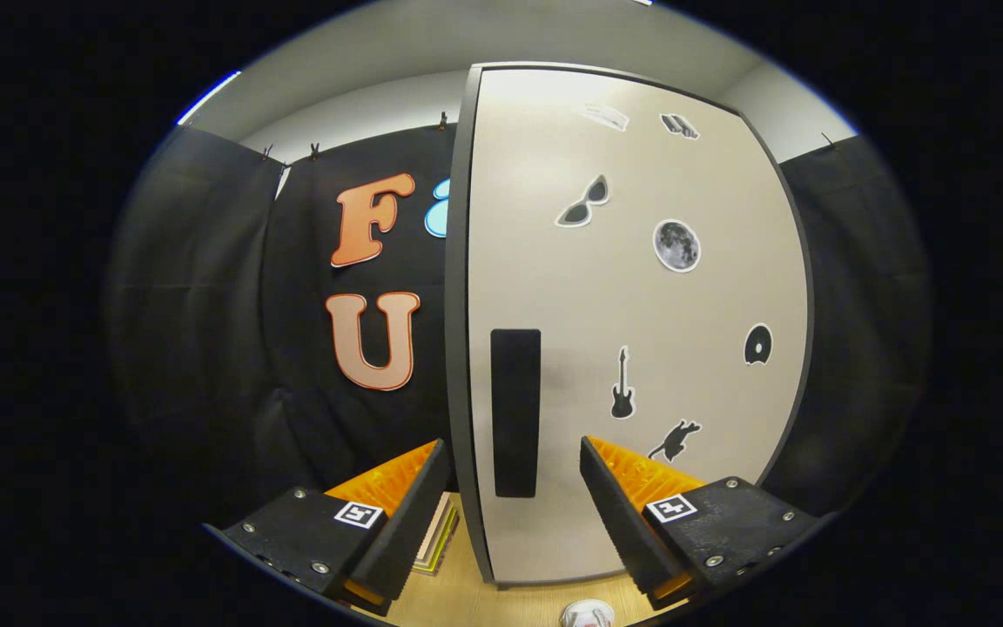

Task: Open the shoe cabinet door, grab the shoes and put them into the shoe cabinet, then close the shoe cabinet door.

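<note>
Plainly, these lines cover the moment:

Stage: early, by my reading; the shoe cabinet door [632,322] looks flush with its dark frame, so opening is the step in hand, though a slight gap cannot be ruled out.
Left to do: open the door, fetch the shoes, place them inside, shut the door; none of this looks done.
Hand-held gripper: the hand-held gripper [514,488] has its fingers spread wide apart, pressing on nothing.
Handle: a dark upright handle [515,412] sits near the door's left edge, lined up between the two fingers and just ahead of them; whether the fingertips touch the door I cannot tell.
Door axis: long axis vertical, the pale face turned toward the gripper; the handle runs the same upright way.
Hinge side: likely the right edge, judging from the handle's place on the left.
Door face: small stickers, among them sunglasses [584,203], a moon [676,245] and a guitar [622,384].
Shoes: a whitish rounded thing [587,614] on the wooden floor [467,596], near and below the fingers, may be a shoe; too little shows.
Beside cabinet: flat stacked items [439,542] lie at the cabinet's left foot.
</note>
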`<action>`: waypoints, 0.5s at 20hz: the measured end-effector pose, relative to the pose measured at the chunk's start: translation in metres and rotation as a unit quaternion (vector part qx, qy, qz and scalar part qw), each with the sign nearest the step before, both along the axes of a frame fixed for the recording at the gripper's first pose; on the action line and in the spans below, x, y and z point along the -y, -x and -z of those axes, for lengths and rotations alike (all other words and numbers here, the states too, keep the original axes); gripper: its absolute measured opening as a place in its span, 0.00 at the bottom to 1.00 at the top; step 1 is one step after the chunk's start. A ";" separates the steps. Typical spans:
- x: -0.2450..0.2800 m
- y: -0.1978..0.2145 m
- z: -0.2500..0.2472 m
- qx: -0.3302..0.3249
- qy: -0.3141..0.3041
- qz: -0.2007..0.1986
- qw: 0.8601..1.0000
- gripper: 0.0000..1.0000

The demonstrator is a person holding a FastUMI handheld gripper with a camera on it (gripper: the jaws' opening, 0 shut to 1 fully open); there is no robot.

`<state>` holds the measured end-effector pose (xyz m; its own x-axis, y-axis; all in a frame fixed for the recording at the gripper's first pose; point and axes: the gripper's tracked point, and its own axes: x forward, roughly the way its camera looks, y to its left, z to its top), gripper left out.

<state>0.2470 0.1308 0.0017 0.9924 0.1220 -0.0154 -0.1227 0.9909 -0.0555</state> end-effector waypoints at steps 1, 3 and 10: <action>-0.001 -0.008 0.001 0.000 0.002 0.002 1.000 0.94; -0.002 -0.022 0.002 0.000 -0.002 0.003 1.000 0.94; -0.001 -0.045 0.001 0.001 -0.006 0.018 1.000 0.69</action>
<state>0.2922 0.1315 0.0010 0.9961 0.0872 -0.0128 -0.0877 0.9951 -0.0447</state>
